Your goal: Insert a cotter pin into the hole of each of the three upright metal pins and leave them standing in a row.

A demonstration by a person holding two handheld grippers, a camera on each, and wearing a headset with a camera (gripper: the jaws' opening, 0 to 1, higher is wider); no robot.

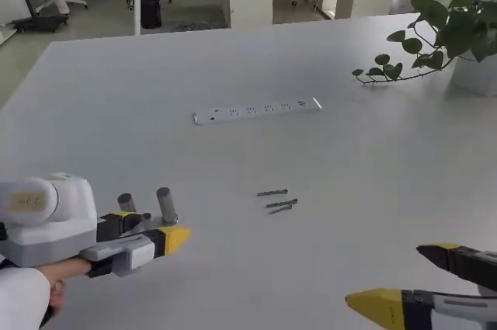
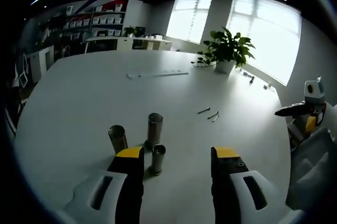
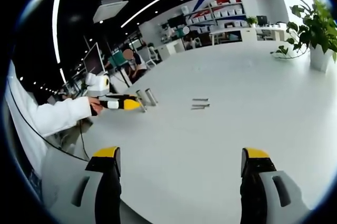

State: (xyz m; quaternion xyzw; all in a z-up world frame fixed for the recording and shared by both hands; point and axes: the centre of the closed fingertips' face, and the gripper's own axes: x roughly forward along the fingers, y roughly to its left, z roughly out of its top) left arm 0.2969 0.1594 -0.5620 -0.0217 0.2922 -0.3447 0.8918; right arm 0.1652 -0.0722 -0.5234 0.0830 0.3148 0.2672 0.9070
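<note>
The three short grey upright metal pins (image 2: 154,130) stand in a tight cluster, not in a row, on the white bench (image 1: 326,58), just in front of the left tongs (image 2: 178,153). These tongs are wide open and hold nothing. In the left gripper view the nearest pin is inside the gap, just beside the jaw at 9 o'clock, and we cannot tell if it touches. The three thin dark cotter pins (image 1: 277,203) lie flat and close together, at about 2 o'clock from the metal pins and well apart from them. All three are on the bench, so we judge that the step in hand is to fetch the first one.

The right tongs (image 3: 181,153) are also wide open and empty, with the cotter pins well ahead at 12 o'clock. To do this well, we think the right tongs should come in low and take only the outer cotter pin, near one end, so that the other end is free to enter. The cotter pins lie so close that two could come up together. The left tongs should close gently on one metal pin, low on its body, without pushing its neighbours over. The holes are too small for us to see here, so the pin may need turning first.
</note>
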